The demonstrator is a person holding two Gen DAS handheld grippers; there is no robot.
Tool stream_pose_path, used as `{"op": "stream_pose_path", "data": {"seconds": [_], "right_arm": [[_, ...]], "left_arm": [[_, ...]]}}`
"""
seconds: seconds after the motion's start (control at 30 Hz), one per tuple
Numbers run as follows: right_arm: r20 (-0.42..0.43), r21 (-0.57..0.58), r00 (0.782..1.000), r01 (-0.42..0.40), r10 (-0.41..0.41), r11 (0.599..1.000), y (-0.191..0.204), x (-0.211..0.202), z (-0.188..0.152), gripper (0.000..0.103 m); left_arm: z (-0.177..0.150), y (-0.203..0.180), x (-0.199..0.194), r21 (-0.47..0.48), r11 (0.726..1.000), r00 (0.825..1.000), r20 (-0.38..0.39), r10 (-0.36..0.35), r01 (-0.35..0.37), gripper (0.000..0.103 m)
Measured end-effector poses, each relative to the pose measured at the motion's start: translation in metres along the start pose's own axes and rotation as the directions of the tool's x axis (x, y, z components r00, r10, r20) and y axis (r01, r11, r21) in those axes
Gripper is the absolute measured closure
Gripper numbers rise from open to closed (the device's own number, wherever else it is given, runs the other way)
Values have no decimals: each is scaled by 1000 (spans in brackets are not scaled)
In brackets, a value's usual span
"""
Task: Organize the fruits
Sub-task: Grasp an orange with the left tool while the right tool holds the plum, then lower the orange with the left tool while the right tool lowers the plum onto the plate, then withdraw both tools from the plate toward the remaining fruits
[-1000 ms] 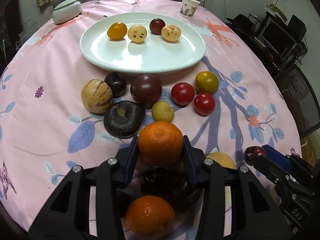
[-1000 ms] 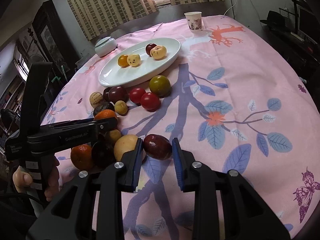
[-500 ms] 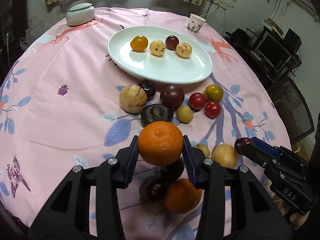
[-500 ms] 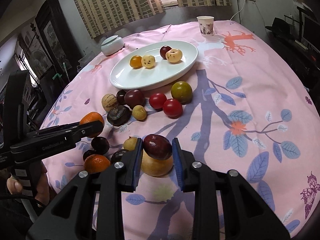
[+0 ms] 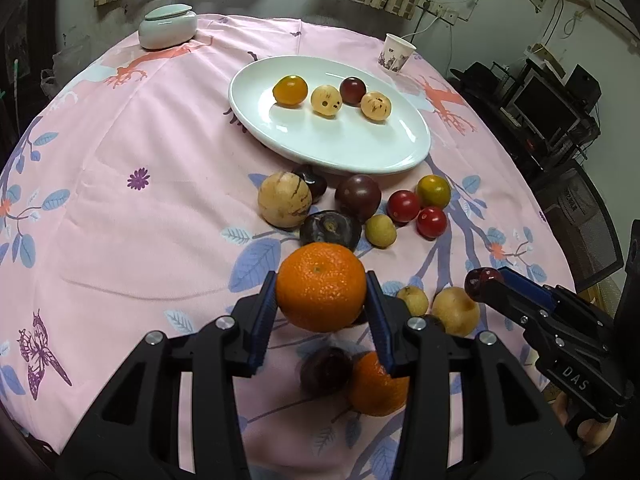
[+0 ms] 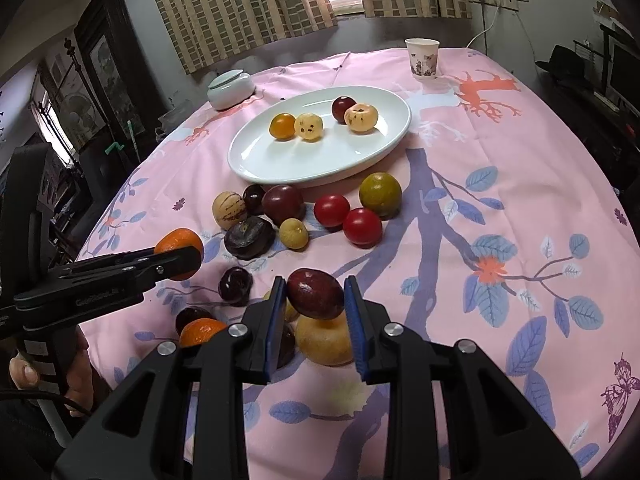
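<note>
- We're at a round table (image 5: 100, 208) under a pink cloth printed with blue leaves, purple branches, butterflies and orange trees.
- Behind it hang brown checked curtains (image 6: 240, 4) with a strip of bright window between them; a dark cabinet stands off to the left in the right wrist view, and black screens and a mesh chair sit to the right in the left wrist view.
- Our left gripper (image 5: 321, 304) is clamped on an orange mandarin (image 5: 321, 286), held up off the cloth.
- Our right gripper (image 6: 315, 312) is pinched tight on a dark red plum (image 6: 316, 293), also clear of the table.
- Straight ahead of both tools sits the white oval plate (image 5: 360, 156) with four small fruits: one orange-yellow, two pale speckled, one dark red.
- Between the tools and the plate there's a loose bunch: a striped beige melon-like fruit (image 5: 284, 199), dark purple ones, two red tomatoes (image 6: 362, 227) and a green-yellow one.
- Right under the grippers lie a second mandarin (image 5: 376, 388), a yellow pear-ish fruit (image 6: 324, 340) and more dark fruits.
- Far side: a pale lidded bowl (image 5: 168, 26) and a paper cup (image 6: 423, 59) with a print we can't read.
- Writing: "DAS" on the right gripper's body in the left wrist view; the embossed lettering on the left gripper's arm is too blurry for us.
</note>
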State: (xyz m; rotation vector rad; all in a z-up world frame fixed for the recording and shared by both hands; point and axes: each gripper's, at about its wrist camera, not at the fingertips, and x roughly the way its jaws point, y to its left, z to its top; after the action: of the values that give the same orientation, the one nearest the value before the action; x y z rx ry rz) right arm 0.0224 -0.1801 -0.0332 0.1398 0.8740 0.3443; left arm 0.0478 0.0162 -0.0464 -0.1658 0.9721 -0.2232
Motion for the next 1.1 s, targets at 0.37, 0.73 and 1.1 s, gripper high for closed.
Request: {"op": "stream_pose_path", "data": {"seconds": [0.37, 0.73, 1.1], "right_arm": [[9, -29, 1000, -10, 10, 1000, 2, 2, 14, 73], [21, -188, 999, -32, 36, 982, 15, 51, 129, 73], [-75, -102, 995, -72, 65, 992, -5, 166, 212, 73]], "left_arm": [[8, 1, -3, -2, 1000, 1000, 9, 8, -8, 60], [133, 9, 29, 33, 991, 991, 39, 128, -129, 59], [245, 21, 146, 0, 980, 976, -80, 200, -201, 59]]}}
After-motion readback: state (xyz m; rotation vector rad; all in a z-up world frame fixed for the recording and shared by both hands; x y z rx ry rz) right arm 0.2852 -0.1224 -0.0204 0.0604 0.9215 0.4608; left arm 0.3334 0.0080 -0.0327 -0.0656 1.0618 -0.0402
